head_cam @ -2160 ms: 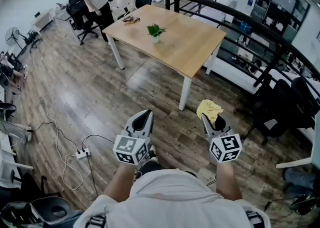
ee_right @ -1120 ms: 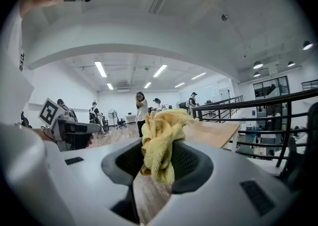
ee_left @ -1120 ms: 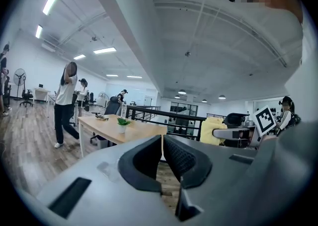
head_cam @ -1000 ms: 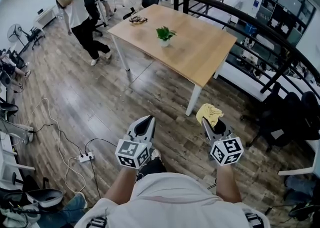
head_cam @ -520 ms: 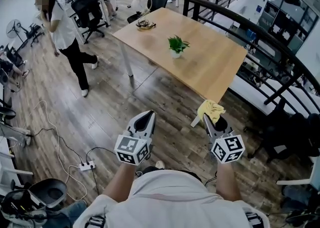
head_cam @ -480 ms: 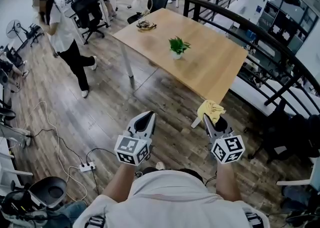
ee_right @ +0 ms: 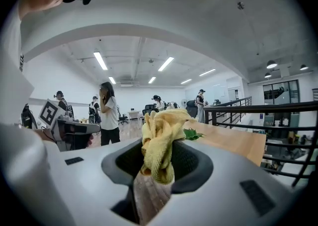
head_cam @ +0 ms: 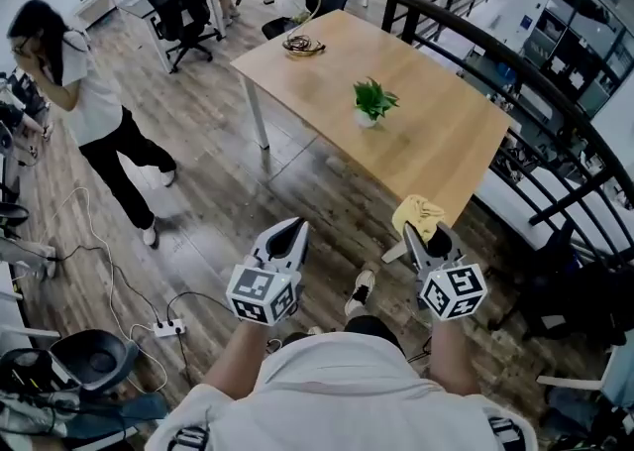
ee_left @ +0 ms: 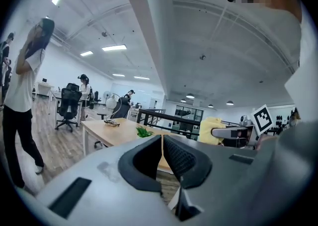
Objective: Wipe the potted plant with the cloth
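Note:
A small potted plant [head_cam: 373, 102] with green leaves in a white pot stands near the middle of a wooden table [head_cam: 436, 152] ahead of me; it also shows small past the jaws as the plant [ee_left: 144, 132] and the plant [ee_right: 194, 134]. My right gripper [head_cam: 421, 228] is shut on a yellow cloth [head_cam: 417, 214], which bunches up above the jaws as the cloth [ee_right: 159, 140]. My left gripper [head_cam: 287, 233] is shut with nothing in it, its jaws [ee_left: 162, 145] pressed together. Both grippers hang over the floor, short of the table's near corner.
A person in a white shirt [head_cam: 84, 107] stands on the wooden floor at the left. A black railing [head_cam: 535, 92] runs along the table's right side. Office chairs [head_cam: 188, 8] stand at the back. A power strip and cables [head_cam: 163, 325] lie at lower left. A coil of cable [head_cam: 302, 45] lies on the table's far end.
The table and plant have come closer and lower in the head view as I walk forward. The person at left has shifted further left. Both grippers keep their pose.

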